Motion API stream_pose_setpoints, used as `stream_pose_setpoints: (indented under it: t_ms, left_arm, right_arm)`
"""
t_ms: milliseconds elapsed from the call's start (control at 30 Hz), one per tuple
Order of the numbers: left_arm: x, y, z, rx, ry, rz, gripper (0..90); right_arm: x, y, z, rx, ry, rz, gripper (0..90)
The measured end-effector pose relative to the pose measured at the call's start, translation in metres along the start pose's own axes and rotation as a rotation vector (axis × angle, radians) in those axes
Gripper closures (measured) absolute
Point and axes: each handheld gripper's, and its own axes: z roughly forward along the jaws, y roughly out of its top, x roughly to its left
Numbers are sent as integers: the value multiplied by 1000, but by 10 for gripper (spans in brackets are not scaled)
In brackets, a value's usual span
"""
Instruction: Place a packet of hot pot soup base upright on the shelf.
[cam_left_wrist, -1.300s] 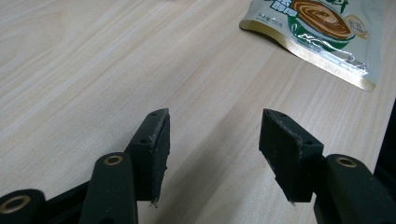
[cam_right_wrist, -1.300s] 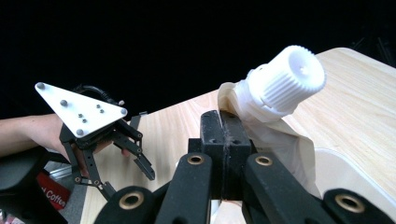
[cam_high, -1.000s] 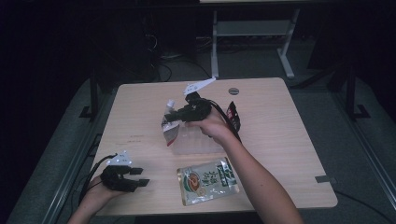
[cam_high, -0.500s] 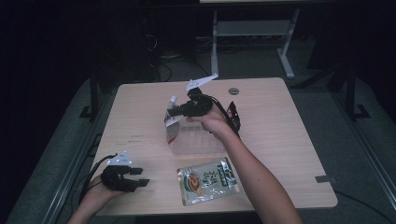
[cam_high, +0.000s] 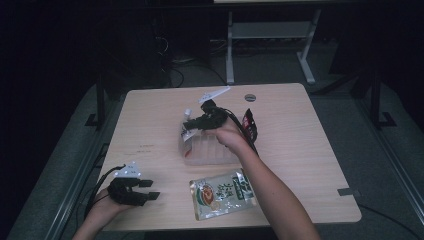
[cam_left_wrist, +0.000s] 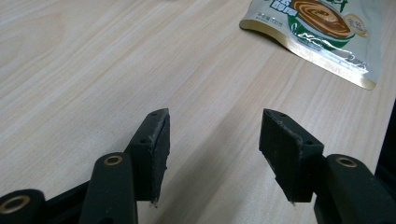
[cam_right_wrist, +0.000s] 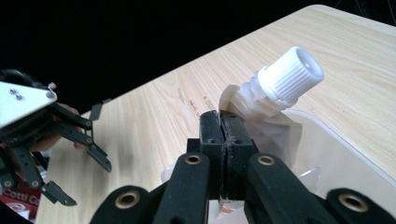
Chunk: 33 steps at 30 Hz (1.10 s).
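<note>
My right gripper (cam_high: 194, 124) is shut on the top edge of a white spouted pouch (cam_high: 186, 135), just beside its ribbed white cap (cam_right_wrist: 286, 78); the black jaws meet on the pouch film (cam_right_wrist: 219, 128). The pouch hangs tilted over the left end of a clear plastic container (cam_high: 212, 154), its lower part inside the rim (cam_right_wrist: 336, 154). My left gripper (cam_high: 149, 190) rests low at the table's front left, open, with bare wood between its pads (cam_left_wrist: 215, 140). A green and gold snack pouch (cam_high: 223, 194) lies flat to its right (cam_left_wrist: 317, 32).
A dark red and black packet (cam_high: 249, 125) stands just behind my right hand. A round cable grommet (cam_high: 250, 97) sits near the table's far edge. The wooden tabletop (cam_high: 310, 145) ends in dark floor on every side; a metal stand (cam_high: 270, 35) is beyond it.
My right gripper has come down and a little toward me with the spouted pouch, bringing it lower into the clear container. The left gripper has stayed put.
</note>
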Motion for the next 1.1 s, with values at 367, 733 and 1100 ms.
stream_pose_setpoints:
  t_ms: [367, 733, 1100]
  left_arm:
    - [1, 0, 2, 2, -11, 5, 406]
    - [-3, 2, 5, 17, -2, 12, 398]
    - [-3, 1, 4, 25, 6, 20, 404]
  right_arm:
    - [18, -1, -18, 1, -155, -43, 413]
    - [41, -26, -60, -9, -152, -63, 308]
    - [54, -54, -84, -8, -163, -78, 289]
